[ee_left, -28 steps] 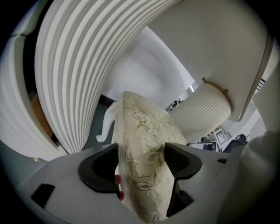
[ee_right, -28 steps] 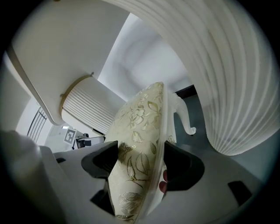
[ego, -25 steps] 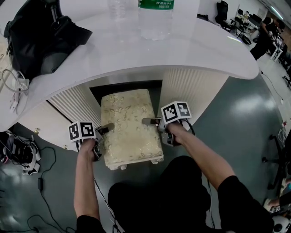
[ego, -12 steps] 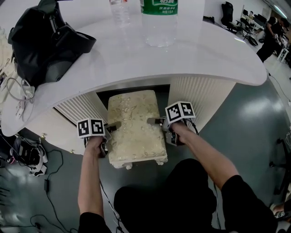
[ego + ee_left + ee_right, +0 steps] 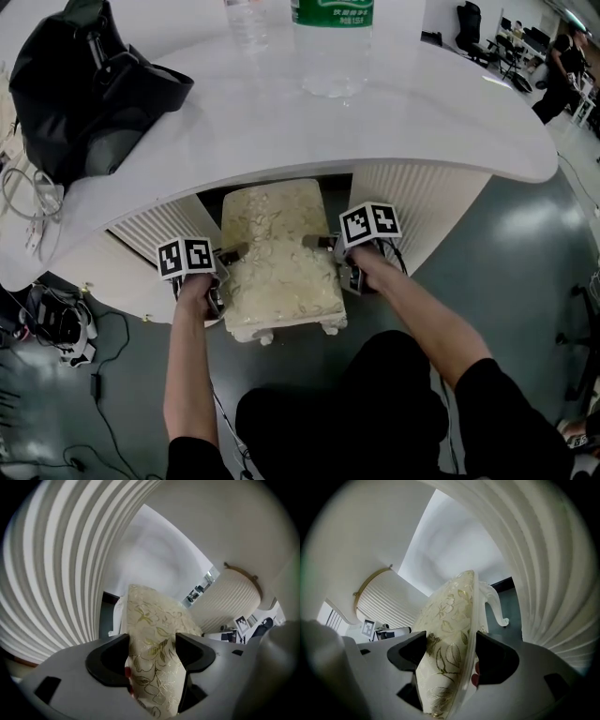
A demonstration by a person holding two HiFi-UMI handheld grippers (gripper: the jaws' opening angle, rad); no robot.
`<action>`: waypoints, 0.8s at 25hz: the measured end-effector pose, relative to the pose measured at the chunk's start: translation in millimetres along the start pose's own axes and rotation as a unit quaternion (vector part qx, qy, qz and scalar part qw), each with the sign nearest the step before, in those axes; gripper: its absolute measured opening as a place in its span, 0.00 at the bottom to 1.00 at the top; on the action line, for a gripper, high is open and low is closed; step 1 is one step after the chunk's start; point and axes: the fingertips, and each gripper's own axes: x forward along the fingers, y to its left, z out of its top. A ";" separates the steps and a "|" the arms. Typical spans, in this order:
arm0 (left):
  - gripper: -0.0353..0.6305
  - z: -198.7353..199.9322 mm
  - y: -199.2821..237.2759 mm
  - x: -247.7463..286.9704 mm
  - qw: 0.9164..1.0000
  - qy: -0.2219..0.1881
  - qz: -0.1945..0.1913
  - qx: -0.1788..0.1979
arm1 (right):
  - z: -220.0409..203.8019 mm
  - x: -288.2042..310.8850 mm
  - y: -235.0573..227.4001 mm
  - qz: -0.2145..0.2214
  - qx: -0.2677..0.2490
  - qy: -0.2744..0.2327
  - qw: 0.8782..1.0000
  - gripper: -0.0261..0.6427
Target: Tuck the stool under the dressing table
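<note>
Left gripper (image 5: 232,252) and right gripper (image 5: 315,242) jaws grip the stool (image 5: 277,277) partly under the white dressing table (image 5: 281,122).

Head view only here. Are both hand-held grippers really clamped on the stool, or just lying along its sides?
Observer: The left hand-held gripper is clamped. In its own view, both pads press the floral cushion edge of the stool.
Operator: Right one?
Observer: The right hand-held gripper is also shut on the stool, with the cushion and the pale rim beneath it between its jaws.
Operator: The tabletop hides the far end. Any contact under there?
Observer: None on that side. In the right gripper view, the curled white stool leg stands apart from the ribbed pedestal, with dark floor between them.
</note>
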 end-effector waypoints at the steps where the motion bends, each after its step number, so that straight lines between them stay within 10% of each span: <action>1: 0.52 2.1 0.5 1.2 1.000 0.000 0.000 -0.001 | 2.3 1.0 -0.5 -0.001 0.001 -0.002 1.000 0.48; 20: 0.52 24.7 10.6 14.6 1.000 -0.003 0.013 0.006 | 26.0 17.2 -4.9 -0.040 0.001 -0.025 0.999 0.48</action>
